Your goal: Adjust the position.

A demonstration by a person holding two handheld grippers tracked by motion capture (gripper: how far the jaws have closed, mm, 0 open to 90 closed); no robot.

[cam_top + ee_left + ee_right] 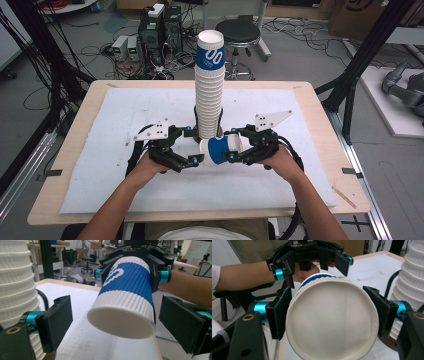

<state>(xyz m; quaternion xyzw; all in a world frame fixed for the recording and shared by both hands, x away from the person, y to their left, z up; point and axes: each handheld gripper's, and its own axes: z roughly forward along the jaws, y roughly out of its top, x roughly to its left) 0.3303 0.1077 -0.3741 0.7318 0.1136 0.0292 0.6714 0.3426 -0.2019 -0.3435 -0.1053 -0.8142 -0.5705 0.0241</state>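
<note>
A blue-and-white ribbed paper cup lies on its side just above the white mat. My right gripper is shut on it, pads pressing on both sides near the mouth. In the right gripper view, the cup's open mouth sits between my right gripper's jaws. The cup's base points at my left gripper, whose jaws stand wide on either side of it without touching. A tall stack of cups stands upright just behind both grippers, with the left gripper at its foot.
The white mat covers most of the wooden table. The stack of cups rises close beside the left gripper's jaw, and the same stack borders the right gripper. A stool and cabled equipment sit on the floor beyond the table.
</note>
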